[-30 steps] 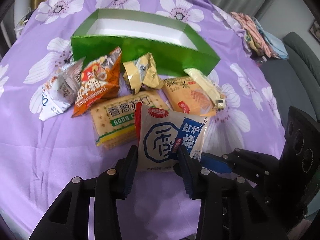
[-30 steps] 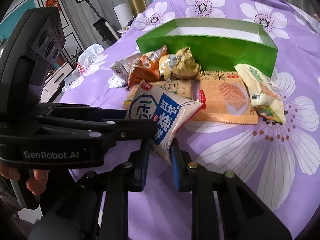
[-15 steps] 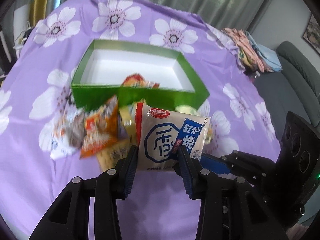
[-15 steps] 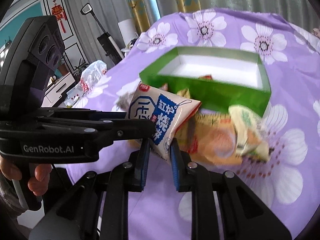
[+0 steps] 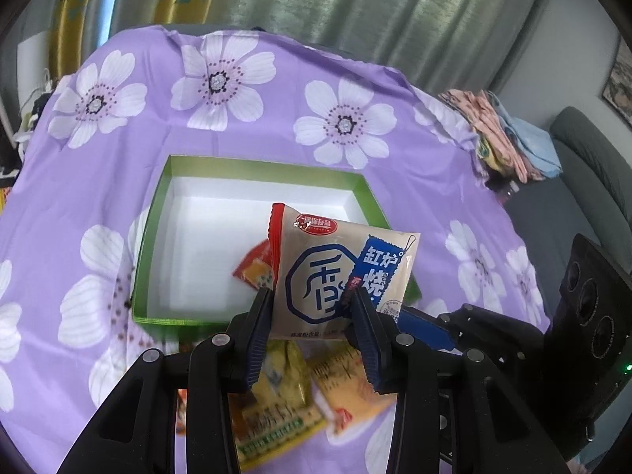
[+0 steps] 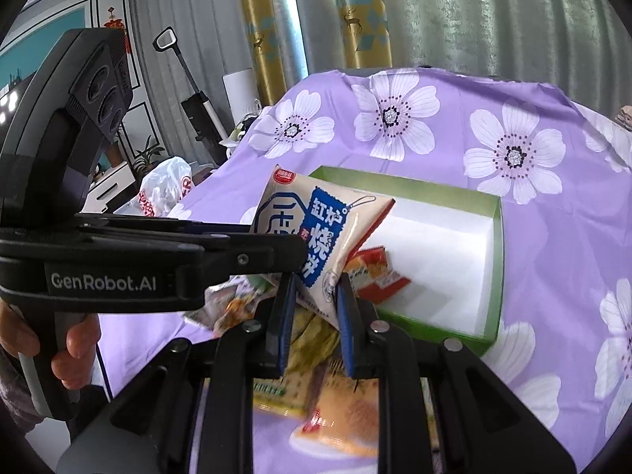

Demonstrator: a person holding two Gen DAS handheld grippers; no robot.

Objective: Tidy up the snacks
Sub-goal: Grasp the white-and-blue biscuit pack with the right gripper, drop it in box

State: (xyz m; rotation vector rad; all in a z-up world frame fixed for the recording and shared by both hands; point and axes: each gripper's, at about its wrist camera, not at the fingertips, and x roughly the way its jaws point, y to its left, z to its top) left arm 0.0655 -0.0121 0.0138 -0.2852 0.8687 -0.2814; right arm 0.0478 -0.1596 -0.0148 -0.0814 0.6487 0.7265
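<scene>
We have lifted the beige-and-blue plastic snack packet (image 5: 339, 272) off the purple flowered table (image 5: 118, 150) — both tongs (image 5: 312, 316) (image 6: 314, 308) clamp its lower edge — and it now hangs above the green white-lined cardboard box (image 5: 152, 213), ready for dropping.

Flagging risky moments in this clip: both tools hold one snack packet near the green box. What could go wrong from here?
1. Both tools, left and right, pinch only the beige packet's lower edge; uneven release could tear or drop it.
2. It may land on the red packet already inside the green box.
</scene>
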